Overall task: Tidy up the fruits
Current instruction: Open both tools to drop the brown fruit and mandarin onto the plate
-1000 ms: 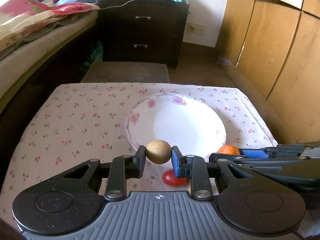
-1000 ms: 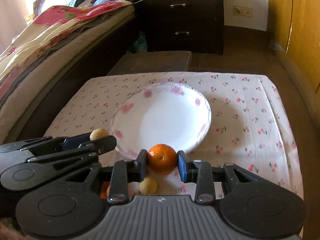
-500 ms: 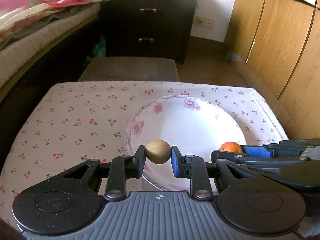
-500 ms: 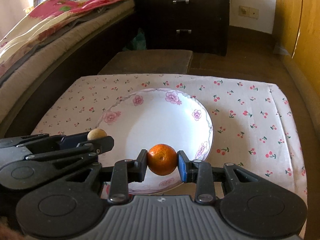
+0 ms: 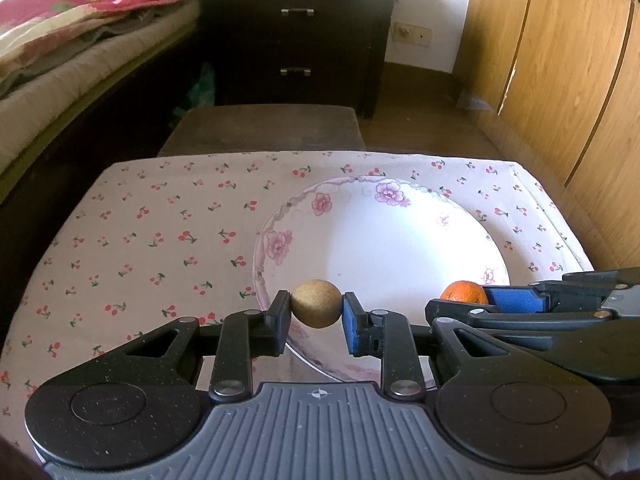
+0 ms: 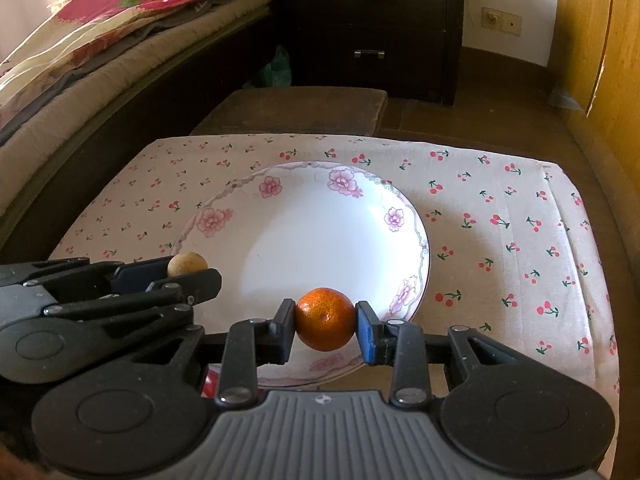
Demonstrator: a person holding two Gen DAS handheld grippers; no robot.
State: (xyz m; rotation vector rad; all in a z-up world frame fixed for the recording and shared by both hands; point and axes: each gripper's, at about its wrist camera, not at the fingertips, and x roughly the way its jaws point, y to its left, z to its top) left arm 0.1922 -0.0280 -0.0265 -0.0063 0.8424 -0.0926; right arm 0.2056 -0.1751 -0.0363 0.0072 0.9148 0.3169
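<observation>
Black-fingered left gripper (image 5: 316,310) clamped on a small tan-brown round fruit (image 5: 316,308), pads pressing both its sides, jaws only as wide as the fruit, held clear above the near-left rim of the white floral plate (image 5: 384,248). Same tan fruit (image 6: 187,265) seen from the right wrist view, pinched at the tip of the left gripper (image 6: 188,270), just left of the right gripper and over the plate's left edge (image 6: 224,208). Black right gripper (image 6: 326,325) closed on an orange mandarin (image 6: 326,324), one black pad and one blue pad tight against its flanks, jaws spread no wider than the mandarin, poised over the near part of the plate. From the left wrist view, right gripper (image 5: 466,300) reaching in from the right side, mandarin (image 5: 464,292) peeking above its fingers, just right of the left gripper's tips. Plate bare inside, lying ahead of and under both sets of fingertips on a cherry-print cloth (image 6: 500,208) spreading out to left and right of the grippers. Sliver of something red (image 6: 209,382) below the right gripper's left finger, mostly hidden, cannot tell what. Beyond the cloth, straight ahead of both grippers, a brown padded stool (image 5: 264,128), then a dark drawer cabinet (image 5: 296,32); bed (image 5: 80,56) far left, wooden wardrobe doors (image 5: 560,64) far right.
</observation>
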